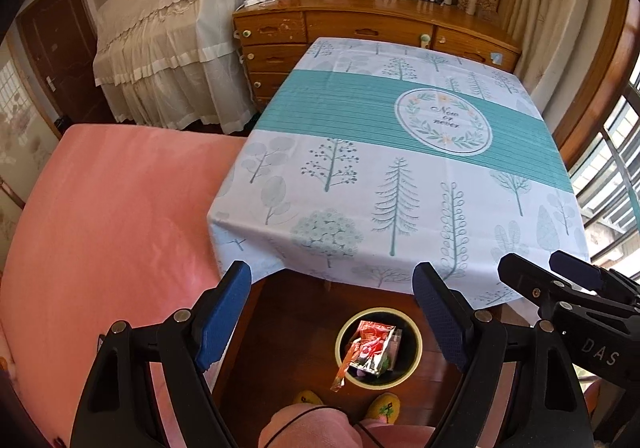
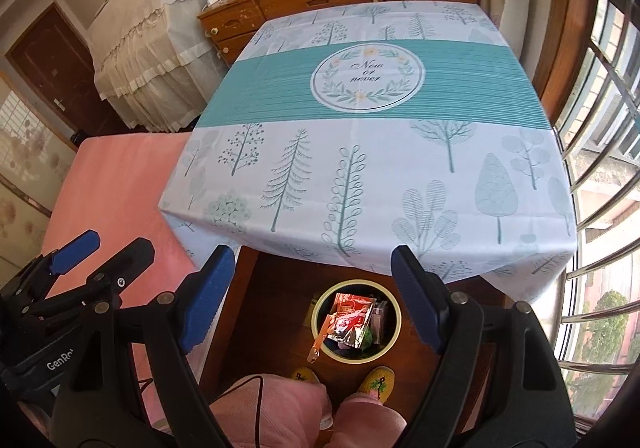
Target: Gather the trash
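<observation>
- Sunlit bedroom, and the landmark is the worktop (image 1: 400,152), draped in a white cloth printed with trees and crossed by a teal band with a round "Now or never" badge.
- Beyond the worktop's far edge stands a wooden dresser (image 1: 360,28), its top crowded with small bottles and frames.
- Left of the worktop lies a bed under a pink cover (image 1: 112,216), and beyond that a tall piece of furniture under a cream lace cloth (image 1: 160,48).
- Right of the worktop, barred windows (image 2: 600,128) let daylight in.
- Down below the worktop's near edge, on the dark wooden floor, sits a round bin (image 1: 378,346) with a pale yellow rim.
- And there's the trash (image 1: 370,352): red and silver snack wrappers, all piled inside that bin, one orange strip poking over the rim toward the near side.
- Left claw (image 1: 332,312) hangs just off the worktop's near edge, above the bin, blue pads spread wide, nothing between them.
- Right claw (image 2: 312,292) is right alongside, also over the bin, spread wide and carrying nothing.
- Each claw shows up at the edge of the other's view, so they sit close together.
- Nearer than the bin, a person's pink-trousered knees (image 2: 320,408) and two yellow slippers (image 2: 378,378), toes close to the bin.
</observation>
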Available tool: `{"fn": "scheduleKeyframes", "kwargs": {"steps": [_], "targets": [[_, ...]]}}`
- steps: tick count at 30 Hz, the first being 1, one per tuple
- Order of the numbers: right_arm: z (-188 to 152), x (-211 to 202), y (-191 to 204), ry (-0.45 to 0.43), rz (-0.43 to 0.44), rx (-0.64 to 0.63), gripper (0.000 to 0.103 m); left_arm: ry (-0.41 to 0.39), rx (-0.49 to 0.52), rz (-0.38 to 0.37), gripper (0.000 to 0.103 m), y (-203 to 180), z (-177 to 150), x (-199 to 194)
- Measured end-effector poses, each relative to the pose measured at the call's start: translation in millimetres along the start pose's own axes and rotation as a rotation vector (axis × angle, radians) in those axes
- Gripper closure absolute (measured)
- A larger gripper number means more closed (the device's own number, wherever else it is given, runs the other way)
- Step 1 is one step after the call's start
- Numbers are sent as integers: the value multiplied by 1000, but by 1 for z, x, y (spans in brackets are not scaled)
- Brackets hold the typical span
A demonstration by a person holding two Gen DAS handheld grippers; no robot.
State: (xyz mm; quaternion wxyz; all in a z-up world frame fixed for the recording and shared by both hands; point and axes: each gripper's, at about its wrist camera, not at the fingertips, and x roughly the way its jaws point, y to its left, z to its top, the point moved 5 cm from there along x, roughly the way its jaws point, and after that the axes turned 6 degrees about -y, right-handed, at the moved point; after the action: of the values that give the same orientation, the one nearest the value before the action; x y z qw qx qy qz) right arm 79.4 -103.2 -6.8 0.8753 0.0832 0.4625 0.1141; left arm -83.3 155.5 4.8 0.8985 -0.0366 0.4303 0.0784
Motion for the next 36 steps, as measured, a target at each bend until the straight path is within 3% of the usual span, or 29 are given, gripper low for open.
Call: {"fn": "scheduleKeyframes", "kwargs": {"steps": [6,11,18,23,25,28,32,36], "targets": [[18,69,64,93,19,-96,25,36,-156,19,20,104,-10,20],[71,162,101,82,-56,-116,25,28,-275,30,20,194,-4,52],[171,304,128,-22,-247,-71,25,58,-227,29,20,301,20,115],[218,374,136,-62,-384,23,25,110,-233,36,20,376,18,154],[226,392,139,-65,-416,42,25,130,-240,32,20,396,21,170],[224,405,146,-106,-439,68,17,140,-235,21,20,415,23,182],[219,411,152,-156,-444,66,3,100,-214,14,20,431,22,186],[212,410,161,-156,-441,68,3,27,-163,-19,20,421,32,188]]}}
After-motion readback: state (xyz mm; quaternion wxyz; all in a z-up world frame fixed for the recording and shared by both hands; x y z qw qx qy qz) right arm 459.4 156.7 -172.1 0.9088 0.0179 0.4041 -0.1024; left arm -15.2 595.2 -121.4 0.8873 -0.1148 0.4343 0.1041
